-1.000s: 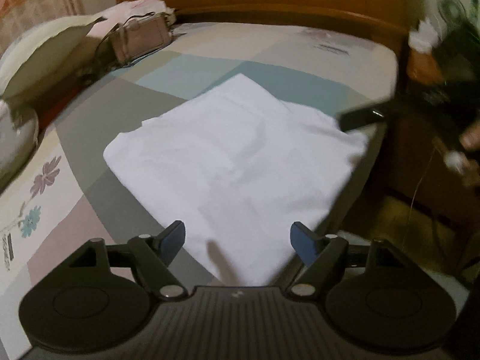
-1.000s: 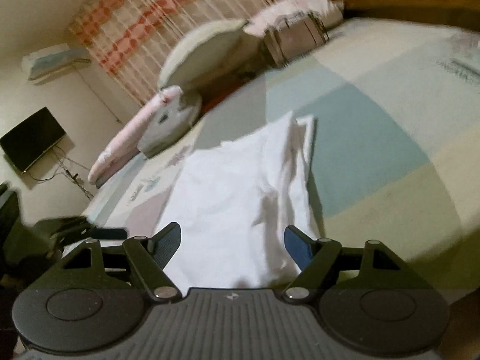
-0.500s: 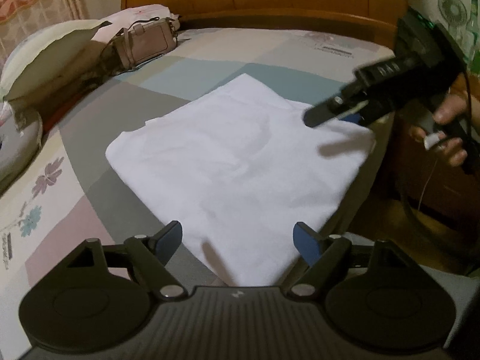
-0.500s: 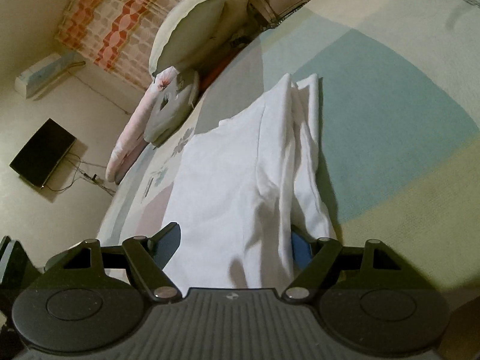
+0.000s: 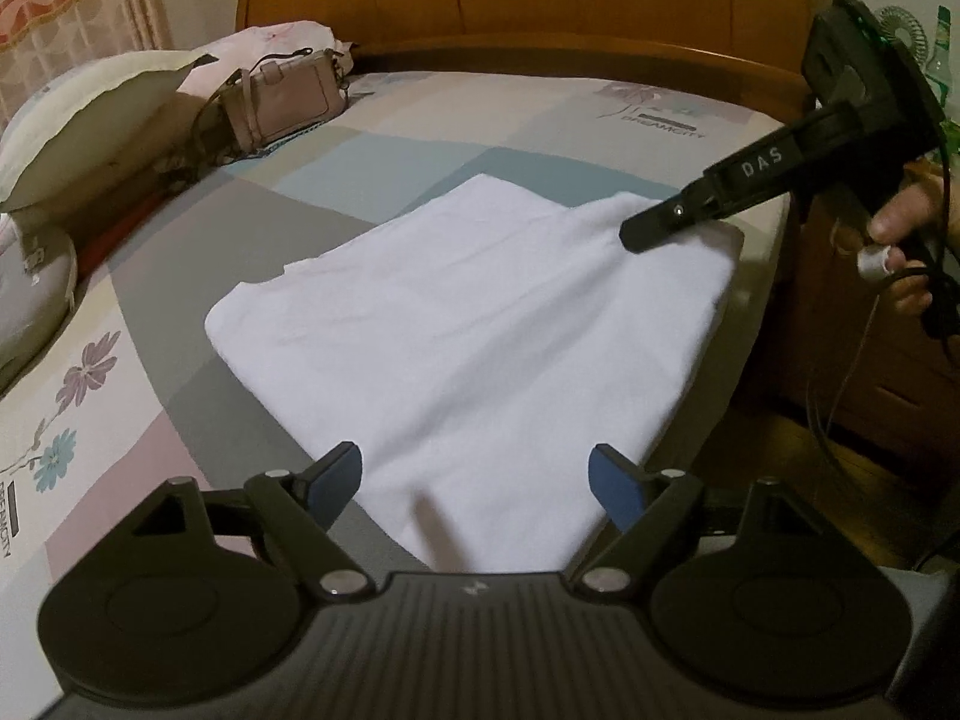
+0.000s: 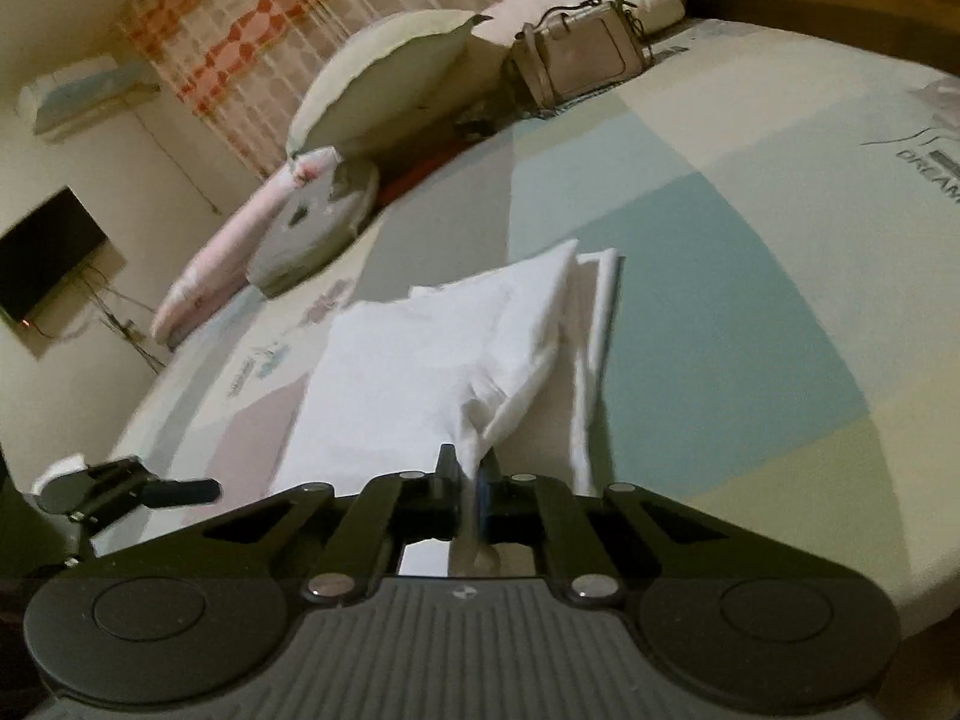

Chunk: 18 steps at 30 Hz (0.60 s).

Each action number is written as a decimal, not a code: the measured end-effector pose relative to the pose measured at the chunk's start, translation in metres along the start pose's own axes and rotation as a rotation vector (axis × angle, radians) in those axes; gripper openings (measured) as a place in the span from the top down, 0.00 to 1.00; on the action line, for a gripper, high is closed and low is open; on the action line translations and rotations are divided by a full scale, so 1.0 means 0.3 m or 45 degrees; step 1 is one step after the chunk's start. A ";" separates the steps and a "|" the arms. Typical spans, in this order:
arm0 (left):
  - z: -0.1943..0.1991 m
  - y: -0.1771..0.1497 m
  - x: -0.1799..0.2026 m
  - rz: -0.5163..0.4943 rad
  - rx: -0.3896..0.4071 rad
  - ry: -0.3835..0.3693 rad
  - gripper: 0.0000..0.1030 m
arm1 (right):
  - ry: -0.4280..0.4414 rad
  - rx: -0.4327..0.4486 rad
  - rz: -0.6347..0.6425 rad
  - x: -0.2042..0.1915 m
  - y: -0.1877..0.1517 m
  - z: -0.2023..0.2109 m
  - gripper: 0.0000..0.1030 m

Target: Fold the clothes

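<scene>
A white folded garment (image 5: 480, 324) lies flat on the patchwork bedsheet (image 5: 180, 252), near the bed's right edge. My left gripper (image 5: 477, 477) stands open just above the garment's near corner, its blue pads on either side of the cloth. My right gripper (image 6: 467, 468) is shut on the garment's (image 6: 432, 372) near edge, and the cloth bunches up into a ridge in front of it. In the left wrist view the right gripper (image 5: 645, 237) reaches in from the right onto the garment's far right corner, held by a hand (image 5: 900, 228).
A pinkish handbag (image 5: 276, 99) and pillows (image 5: 90, 120) lie at the head of the bed by the wooden headboard (image 5: 540, 6). More pillows (image 6: 282, 252) line the far side. A wooden cabinet (image 5: 870, 330) stands right of the bed. A wall television (image 6: 48, 264) hangs beyond.
My right gripper came down onto the garment's edge and shut on it, where it was open before. The left gripper stayed open and nearly still.
</scene>
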State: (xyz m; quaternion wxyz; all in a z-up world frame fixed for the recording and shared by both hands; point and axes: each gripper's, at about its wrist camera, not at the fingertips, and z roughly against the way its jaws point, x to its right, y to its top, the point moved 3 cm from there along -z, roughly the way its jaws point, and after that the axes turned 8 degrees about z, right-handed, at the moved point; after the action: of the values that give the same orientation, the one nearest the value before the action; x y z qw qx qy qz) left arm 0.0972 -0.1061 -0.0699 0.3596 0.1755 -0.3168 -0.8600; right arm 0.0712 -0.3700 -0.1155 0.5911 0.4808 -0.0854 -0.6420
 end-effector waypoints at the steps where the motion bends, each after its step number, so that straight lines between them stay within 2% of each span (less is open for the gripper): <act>1: -0.003 -0.003 -0.001 0.004 -0.005 -0.003 0.19 | -0.004 -0.007 -0.007 0.009 -0.007 0.000 0.91; 9: -0.018 0.001 -0.027 0.035 -0.024 -0.003 0.19 | -0.016 -0.050 -0.037 0.059 -0.037 0.002 0.90; 10: -0.019 0.007 -0.029 0.040 -0.017 -0.004 0.19 | -0.005 -0.050 -0.029 0.053 -0.026 0.003 0.87; 12: -0.022 0.016 -0.036 0.059 -0.007 -0.014 0.19 | 0.016 -0.048 -0.020 0.045 -0.005 0.003 0.73; 13: -0.024 0.019 -0.040 0.069 -0.004 -0.022 0.19 | 0.025 -0.042 -0.028 0.047 0.006 0.001 0.62; 14: -0.027 0.023 -0.044 0.079 -0.001 -0.029 0.19 | 0.037 -0.032 -0.040 0.051 0.017 -0.003 0.57; 18: -0.042 0.041 -0.062 0.100 0.006 -0.036 0.19 | 0.061 0.013 -0.093 0.080 0.064 -0.036 0.57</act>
State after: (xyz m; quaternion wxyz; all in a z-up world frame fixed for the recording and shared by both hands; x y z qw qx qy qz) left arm 0.1226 -0.1044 -0.0696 0.3882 0.1514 -0.3304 -0.8469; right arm 0.0958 -0.3906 -0.1206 0.5666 0.5020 -0.0569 -0.6509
